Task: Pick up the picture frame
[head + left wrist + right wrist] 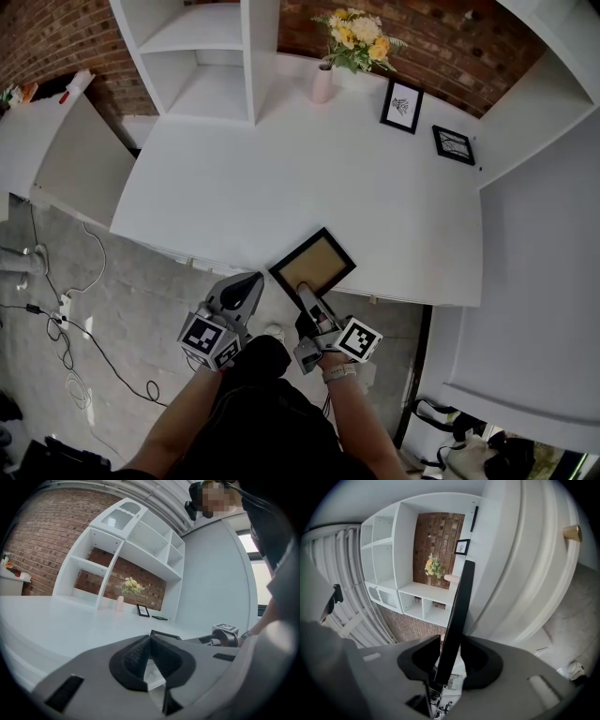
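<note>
A black picture frame (312, 262) with a tan panel lies at the front edge of the white table (281, 169), one corner jutting over the edge. My right gripper (305, 294) reaches it from below the edge. In the right gripper view the frame (461, 597) runs edge-on between the jaws, and both pads touch it, so my right gripper (451, 648) is shut on it. My left gripper (251, 284) hovers just left of the frame, apart from it. Its pads meet with nothing between them, so my left gripper (150, 641) is shut. The frame's (165, 634) edge shows beyond it.
At the back of the table stand a pink vase of flowers (323, 80), an upright small black frame (401, 103) and a flat one (453, 143). A white shelf unit (202, 56) rises at the back left. Cables (66, 319) trail on the floor at left.
</note>
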Demonstrator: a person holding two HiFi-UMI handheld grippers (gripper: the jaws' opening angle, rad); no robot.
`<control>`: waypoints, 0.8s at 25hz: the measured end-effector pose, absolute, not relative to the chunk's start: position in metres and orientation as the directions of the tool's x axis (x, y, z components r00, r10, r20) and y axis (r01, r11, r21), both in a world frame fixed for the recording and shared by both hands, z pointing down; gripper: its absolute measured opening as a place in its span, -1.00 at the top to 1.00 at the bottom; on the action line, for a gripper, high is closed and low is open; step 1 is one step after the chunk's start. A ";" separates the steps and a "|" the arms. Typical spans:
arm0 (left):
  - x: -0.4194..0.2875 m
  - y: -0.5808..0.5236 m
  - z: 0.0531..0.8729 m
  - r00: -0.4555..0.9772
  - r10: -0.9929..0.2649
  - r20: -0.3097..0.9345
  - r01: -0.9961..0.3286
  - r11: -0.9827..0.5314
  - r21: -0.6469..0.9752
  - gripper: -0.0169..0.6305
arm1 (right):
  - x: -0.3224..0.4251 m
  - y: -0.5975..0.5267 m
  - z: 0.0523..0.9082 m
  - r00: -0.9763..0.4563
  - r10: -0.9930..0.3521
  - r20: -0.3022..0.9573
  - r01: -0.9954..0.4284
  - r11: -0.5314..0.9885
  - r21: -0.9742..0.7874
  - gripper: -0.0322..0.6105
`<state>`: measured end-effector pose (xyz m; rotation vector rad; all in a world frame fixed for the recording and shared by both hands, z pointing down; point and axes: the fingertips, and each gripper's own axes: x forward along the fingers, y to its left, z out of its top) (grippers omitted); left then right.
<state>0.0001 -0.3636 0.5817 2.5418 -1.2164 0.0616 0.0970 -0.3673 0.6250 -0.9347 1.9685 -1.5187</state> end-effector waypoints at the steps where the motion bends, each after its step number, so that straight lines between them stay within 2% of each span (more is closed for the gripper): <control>1: 0.001 -0.364 0.582 0.637 -0.750 0.176 -0.765 -0.586 0.267 0.97 | 0.098 -0.367 0.626 -0.650 -0.759 0.033 -0.219 0.145 -0.965 0.50; 4: 0.002 -0.364 0.584 0.639 -0.750 0.174 -0.764 -0.589 0.264 0.97 | 0.100 -0.367 0.627 -0.647 -0.762 0.027 -0.202 0.137 -0.970 0.69; 12: 0.002 -0.359 0.580 0.640 -0.749 0.174 -0.763 -0.590 0.264 0.97 | 0.111 -0.367 0.624 -0.609 -0.794 0.003 -0.134 0.099 -0.986 0.77; 20: 0.006 -0.354 0.574 0.653 -0.740 0.164 -0.752 -0.606 0.259 0.97 | 0.115 -0.364 0.607 -0.606 -0.795 -0.016 -0.174 0.152 -0.973 0.81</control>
